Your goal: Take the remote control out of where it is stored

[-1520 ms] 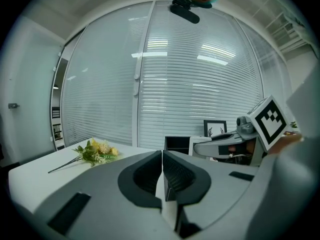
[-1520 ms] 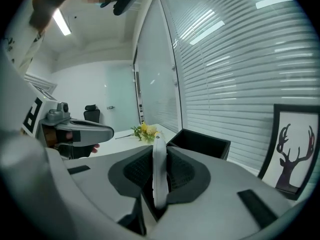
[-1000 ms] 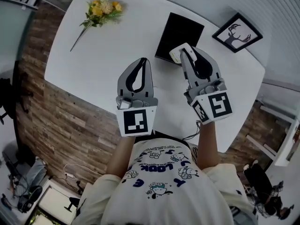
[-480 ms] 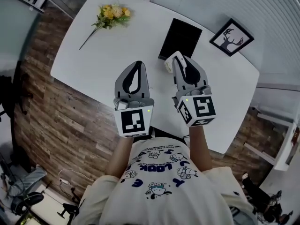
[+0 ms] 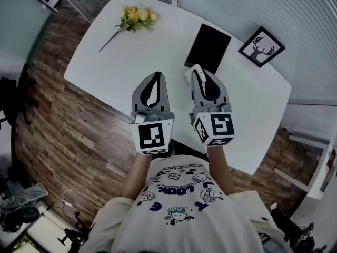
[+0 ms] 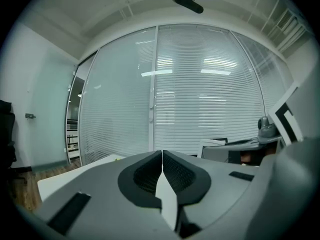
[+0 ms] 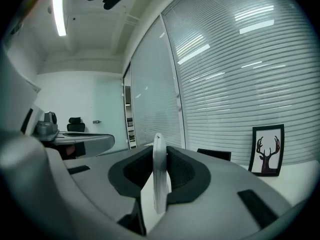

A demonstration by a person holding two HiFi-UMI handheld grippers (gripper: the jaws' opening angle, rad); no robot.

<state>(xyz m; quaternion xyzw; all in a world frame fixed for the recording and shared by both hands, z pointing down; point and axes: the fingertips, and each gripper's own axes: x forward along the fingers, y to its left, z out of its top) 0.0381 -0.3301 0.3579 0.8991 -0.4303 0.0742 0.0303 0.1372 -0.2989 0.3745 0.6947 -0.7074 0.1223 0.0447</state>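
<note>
Jaws of the right gripper (image 7: 159, 153) stand narrow and clamp a thin white remote control (image 7: 159, 184) between their dark pads. The remote is gripped edge-on and sticks out a little past the jaw tips. In the head view it is up above the white desk (image 5: 158, 46), just on the near side of a flat black rectangular case (image 5: 208, 47) and apart from it. The case lies closed-looking and plain black on top; whether it is a box or a sleeve cannot be told from above, and its inside does not show. The left gripper (image 6: 162, 156) has its jaws pressed together with nothing between them, and it hangs beside the right one, near the person's chest, over the desk's near edge. Farther out on the desk, a small bunch of yellow flowers (image 5: 138, 16) lies at the far left, and a framed deer picture (image 5: 261, 47) sits to the right of the black case.
</note>
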